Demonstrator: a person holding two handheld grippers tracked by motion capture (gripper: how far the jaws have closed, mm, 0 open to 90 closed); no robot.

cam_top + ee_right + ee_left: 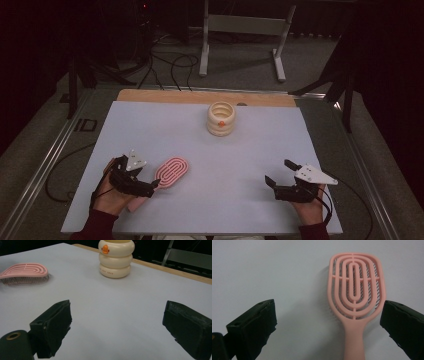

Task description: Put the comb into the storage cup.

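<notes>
A pink oval hairbrush lies bristles down on the white table mat, its handle pointing toward the person's left hand. My left gripper is open wide. The brush handle lies between its jaws, nearer the right one, and neither jaw touches it. My right gripper stands open near the front right of the mat with nothing between its jaws. A cream ringed container with an orange mark stands upright at the back centre.
A wooden strip borders the mat's far edge. Behind the table, a grey metal stand and loose cables sit on the floor. Metal rails run along both sides of the table.
</notes>
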